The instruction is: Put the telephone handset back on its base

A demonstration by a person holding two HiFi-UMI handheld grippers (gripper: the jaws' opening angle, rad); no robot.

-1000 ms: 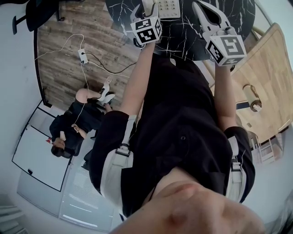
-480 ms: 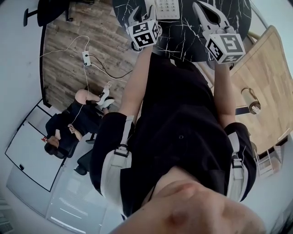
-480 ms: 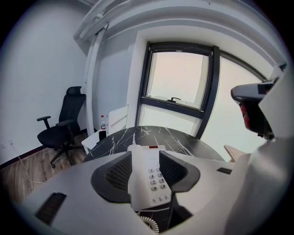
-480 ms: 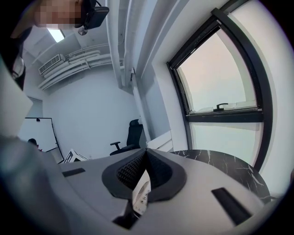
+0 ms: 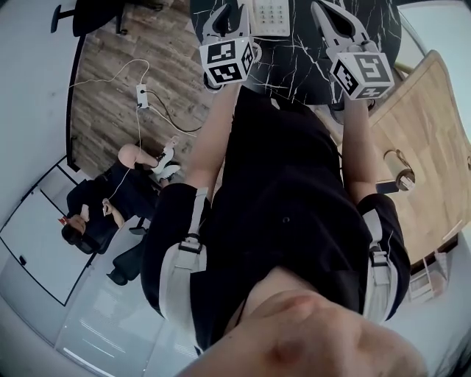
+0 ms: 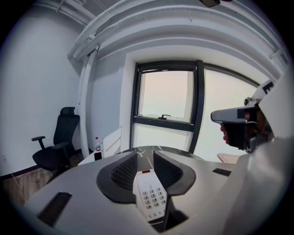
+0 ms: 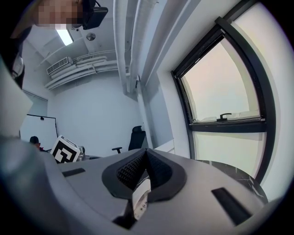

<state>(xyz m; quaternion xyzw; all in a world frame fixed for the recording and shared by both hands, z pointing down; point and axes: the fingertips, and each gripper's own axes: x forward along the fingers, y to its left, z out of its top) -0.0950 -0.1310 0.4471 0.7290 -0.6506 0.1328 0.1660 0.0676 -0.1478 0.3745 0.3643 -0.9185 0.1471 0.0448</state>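
Lengthwise, the telephone (image 6: 150,195) points toward the window (image 6: 165,98); left fingers (image 6: 123,173) spread, right fingers (image 7: 131,172) pressed together.

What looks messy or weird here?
Nothing on the black table looks spilled or broken. The only untidy thing is a white power strip on the wooden floor, its cables trailing loose beside the table.

A white keypad telephone (image 5: 269,15) lies on the black, white-veined marble table (image 5: 298,65).
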